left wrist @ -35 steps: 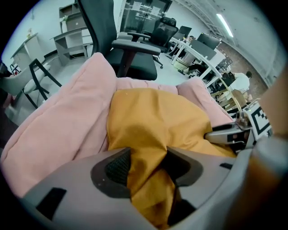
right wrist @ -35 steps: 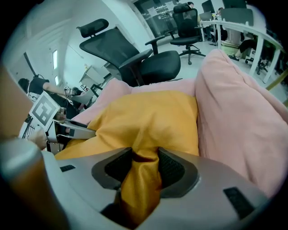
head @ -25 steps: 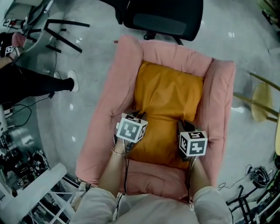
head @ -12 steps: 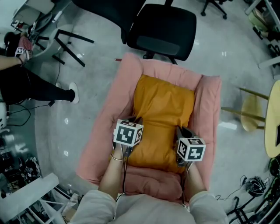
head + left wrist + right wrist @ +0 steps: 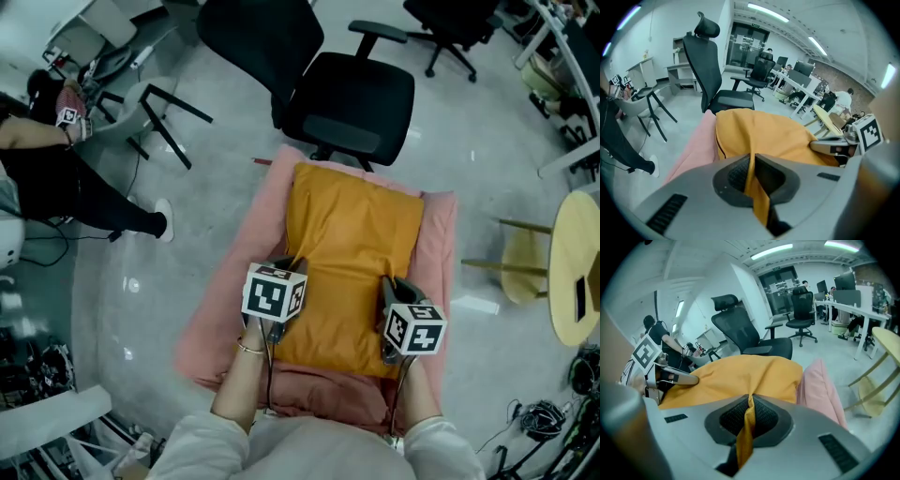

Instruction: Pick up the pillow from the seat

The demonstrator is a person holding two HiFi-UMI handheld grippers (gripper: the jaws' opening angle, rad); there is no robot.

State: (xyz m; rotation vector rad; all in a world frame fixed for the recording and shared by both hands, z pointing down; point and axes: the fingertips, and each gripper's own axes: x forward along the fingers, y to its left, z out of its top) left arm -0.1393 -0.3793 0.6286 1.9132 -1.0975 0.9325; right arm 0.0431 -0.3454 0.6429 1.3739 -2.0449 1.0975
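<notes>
An orange pillow [image 5: 349, 253] hangs over the pink padded seat [image 5: 228, 291] on the floor, its near edge raised. My left gripper [image 5: 291, 270] is shut on a fold of the pillow's near left edge. The right gripper [image 5: 390, 289] is shut on the near right edge. In the left gripper view the orange cloth [image 5: 764, 133] is pinched between the dark pads of that gripper [image 5: 751, 165], with the pink seat [image 5: 691, 147] below. The right gripper view shows the pillow [image 5: 740, 373] pinched the same way in its gripper [image 5: 750, 405], the pink seat [image 5: 819, 386] beside it.
A black office chair [image 5: 352, 94] stands just beyond the seat. A person in dark clothes [image 5: 66, 183] is at the left beside a grey chair [image 5: 155, 98]. A round wooden table [image 5: 577, 272] and a wooden stool [image 5: 520, 272] are at the right. Cables [image 5: 544, 417] lie at the lower right.
Both grippers have risen, lifting the pillow's near edge off the seat. The seat looks smaller and farther below, and more of the black chair shows.
</notes>
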